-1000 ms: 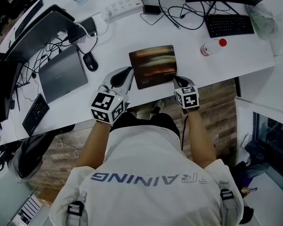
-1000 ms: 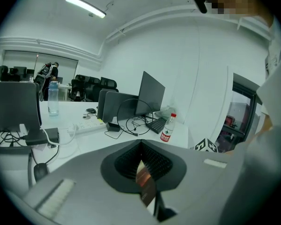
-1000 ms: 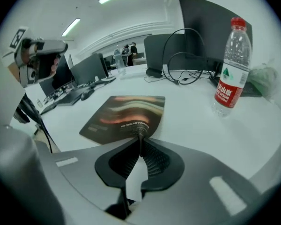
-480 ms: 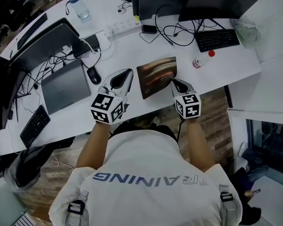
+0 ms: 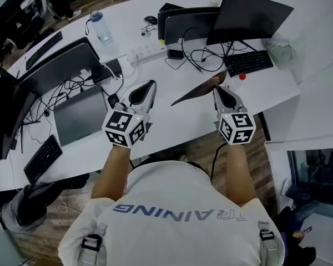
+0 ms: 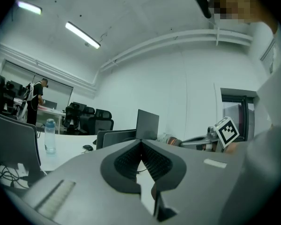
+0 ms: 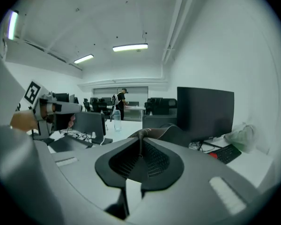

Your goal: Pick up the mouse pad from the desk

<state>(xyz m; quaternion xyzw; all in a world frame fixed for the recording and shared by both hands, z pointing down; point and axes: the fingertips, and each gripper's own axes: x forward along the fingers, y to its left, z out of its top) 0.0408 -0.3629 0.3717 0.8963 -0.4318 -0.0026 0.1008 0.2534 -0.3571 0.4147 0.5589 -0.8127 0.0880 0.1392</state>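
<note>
1. The thin, dark, rectangular mouse pad [image 5: 195, 93], flat on the white curved surface [image 5: 172, 118] a second ago, has been raised clear above it and is held tilted.
2. Its near edge is clamped in the right tongs [image 5: 218, 88]. The left tongs [image 5: 146, 88] are pressed together, empty, above the surface.
3. The pick-up is judged essentially done.

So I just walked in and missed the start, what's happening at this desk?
A person stands at a white desk with a gripper in each hand. The right gripper is clamped on one edge of the mouse pad, which hangs tilted in the air, clear of the desk. The left gripper is shut with nothing in it and hovers beside the pad without touching it.
</note>
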